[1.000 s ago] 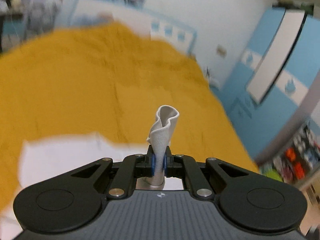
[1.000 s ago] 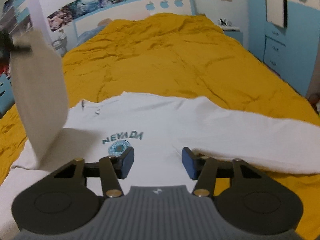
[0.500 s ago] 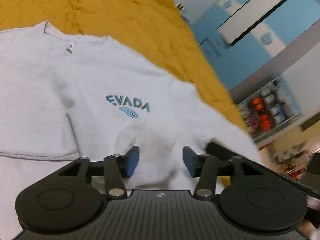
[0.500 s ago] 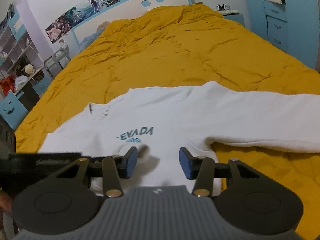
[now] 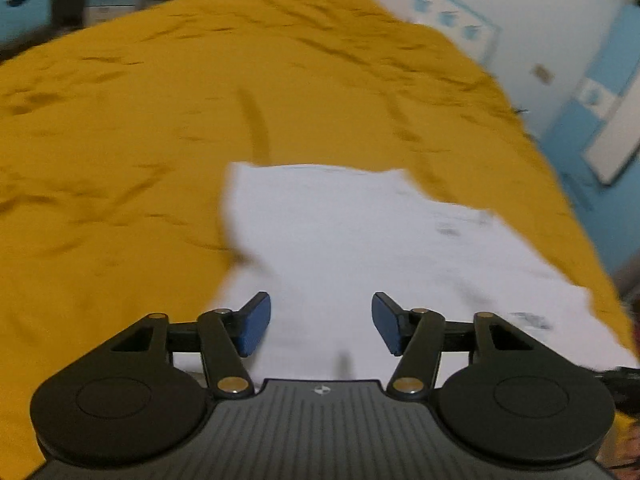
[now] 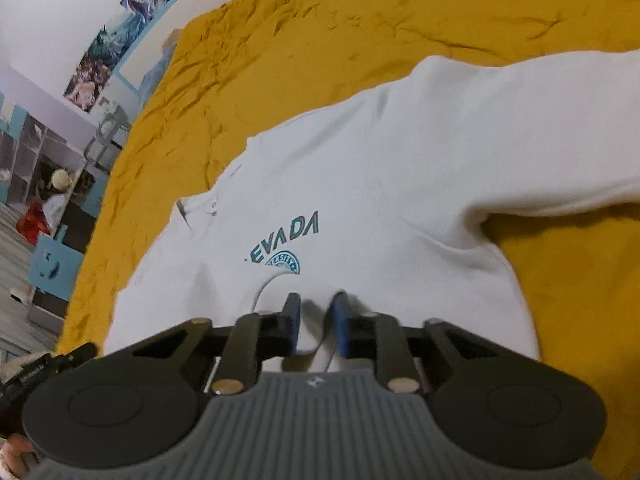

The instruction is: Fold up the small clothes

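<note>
The left hand-held gripper (image 5: 321,322) has released the sleeve and stands open. The right hand-held gripper (image 6: 316,322) has narrowed onto a fold of the white sweatshirt (image 6: 400,168).

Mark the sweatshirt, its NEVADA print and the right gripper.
white sweatshirt (image 6: 400,168): right wrist view, chest.
NEVADA print (image 6: 282,242): right wrist view, middle of the lettering.
right gripper (image 6: 316,326): right wrist view, midway between fingertips, pinching fabric.

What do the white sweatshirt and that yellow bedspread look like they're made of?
White sweatshirt: probably thick cotton fleece, matte, with soft rounded folds and a printed teal logo. Yellow bedspread: apparently thinner woven cotton, matte, with many sharp fine creases.
</note>
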Motion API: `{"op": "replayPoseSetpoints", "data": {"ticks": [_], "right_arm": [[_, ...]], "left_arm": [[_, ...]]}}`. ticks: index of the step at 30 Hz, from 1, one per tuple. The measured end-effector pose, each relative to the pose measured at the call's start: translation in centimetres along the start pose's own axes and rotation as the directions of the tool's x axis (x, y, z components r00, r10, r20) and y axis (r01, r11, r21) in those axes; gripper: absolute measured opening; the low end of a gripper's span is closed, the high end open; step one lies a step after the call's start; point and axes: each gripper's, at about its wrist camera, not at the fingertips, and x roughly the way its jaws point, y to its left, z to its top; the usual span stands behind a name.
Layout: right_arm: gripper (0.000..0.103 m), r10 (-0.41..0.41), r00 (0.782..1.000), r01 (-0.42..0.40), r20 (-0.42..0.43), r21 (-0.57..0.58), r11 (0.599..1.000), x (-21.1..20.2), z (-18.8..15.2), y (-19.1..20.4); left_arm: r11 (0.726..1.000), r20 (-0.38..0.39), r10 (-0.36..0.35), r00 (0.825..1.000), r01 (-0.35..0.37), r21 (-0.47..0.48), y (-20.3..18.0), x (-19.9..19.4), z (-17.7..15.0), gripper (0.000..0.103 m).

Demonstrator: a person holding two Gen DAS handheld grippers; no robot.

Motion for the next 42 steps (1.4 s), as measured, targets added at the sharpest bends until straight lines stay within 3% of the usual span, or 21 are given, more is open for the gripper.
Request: {"op": "replayPoseSetpoints", "data": {"ticks": [4,9,14,18,22,24,26,30,32,33,34,35,39,42], "right_arm": [[0.000,-0.021,0.998,0.029,0.067,-0.112,0.993,-0.8,1.0,2.0],[0.000,-0.031,0.979,0.086,0.202,-0.273,0.958,-3.5,4.4,5.1],[0.000,-0.155,0.976,0.197,0.154,-0.314,0.929,0.0,6.6,4.2],[0.000,-0.274,0.950,0.307,0.148,-0.291,0.906,1.6,6.3,2.3],[0.006,-0.199,0.971,0.227,0.129,-0.255,0.940,-0.2,5.3,1.4],[0.029,-0.161,0.979,0.187,0.122,-0.251,0.950,-0.8,4.7,1.3],[0.031,-0.105,0.989,0.127,0.108,-0.215,0.968,-1.3,4.0,0.9],[0.032,-0.086,0.992,0.100,0.094,-0.155,0.983,-0.8,2.7,0.3],[0.032,-0.076,0.994,0.085,0.080,-0.120,0.989,-0.5,2.2,-0.3],[0.025,-0.065,0.995,0.073,0.075,-0.107,0.992,-0.2,1.9,-0.6],[0.014,-0.066,0.995,0.073,0.072,-0.103,0.992,0.1,1.8,-0.8],[0.002,-0.061,0.996,0.067,0.064,-0.099,0.993,0.4,1.7,-0.9],[0.000,-0.026,0.992,0.043,0.120,-0.141,0.989,-1.1,2.0,0.6],[0.000,-0.062,0.987,0.090,0.149,-0.192,0.977,-2.8,1.9,2.3]], "left_arm": [[0.999,-0.032,0.047,0.998,-0.047,-0.005,1.6,1.5,-0.3,0.039],[0.996,-0.047,0.086,0.995,-0.084,0.031,2.1,2.9,-0.4,0.026],[0.993,-0.043,0.115,0.992,-0.116,-0.010,4.6,1.6,-1.1,0.016],[0.993,-0.047,0.111,0.993,-0.113,-0.040,5.9,0.9,-0.8,0.016],[0.995,0.003,0.035,0.999,-0.035,-0.093,6.5,-0.1,0.3,0.017],[0.992,0.025,-0.016,1.000,0.019,-0.128,6.6,0.1,0.9,0.026],[0.991,0.010,-0.044,0.999,0.045,-0.129,6.3,1.1,1.5,0.040],[0.983,-0.028,-0.071,0.997,0.066,-0.169,6.6,4.4,2.0,0.042],[0.975,-0.029,-0.100,0.995,0.092,-0.204,7.1,5.4,2.1,0.034],[0.971,-0.031,-0.109,0.994,0.099,-0.219,7.4,5.8,2.1,0.017],[0.970,-0.026,-0.107,0.994,0.099,-0.223,7.4,6.0,2.2,0.006],[0.970,-0.011,-0.109,0.994,0.104,-0.222,7.5,5.7,2.3,0.006],[0.984,0.067,-0.112,0.991,0.121,-0.133,6.4,3.1,3.2,0.005],[0.997,0.034,-0.046,0.998,0.048,-0.058,6.1,3.7,3.6,0.005]]}}
